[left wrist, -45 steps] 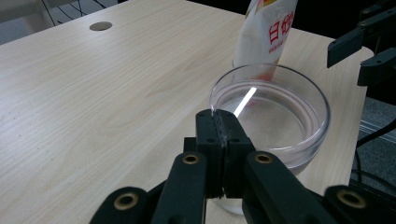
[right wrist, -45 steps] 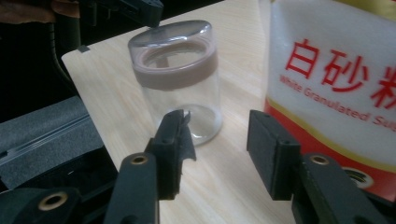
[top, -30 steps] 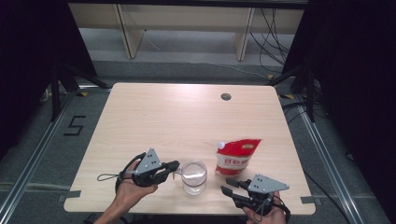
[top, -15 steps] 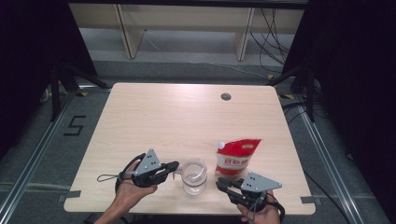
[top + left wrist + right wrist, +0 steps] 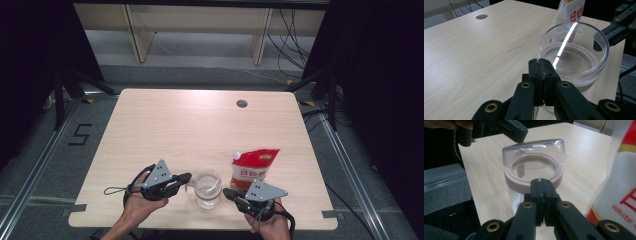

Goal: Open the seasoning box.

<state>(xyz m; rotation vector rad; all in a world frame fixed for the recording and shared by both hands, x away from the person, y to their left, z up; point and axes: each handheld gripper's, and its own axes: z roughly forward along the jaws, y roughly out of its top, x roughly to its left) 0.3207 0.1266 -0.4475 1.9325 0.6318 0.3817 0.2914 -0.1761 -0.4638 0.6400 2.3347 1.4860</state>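
Near the front edge of the table: glass jar with its clear lid tilted open, between left gripper and right gripper. Both pairs of jaws pressed together, the right having just closed, nothing visibly between them. Just beyond the jar, a red-and-white pouch.

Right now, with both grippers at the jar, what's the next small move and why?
Probably raise the right gripper so its shut tips push the clear lid further open. The lid sits tilted above the jar's pink ring, only partly open, with the tips just in front of that ring. The left gripper, also shut, is at the jar's other side.
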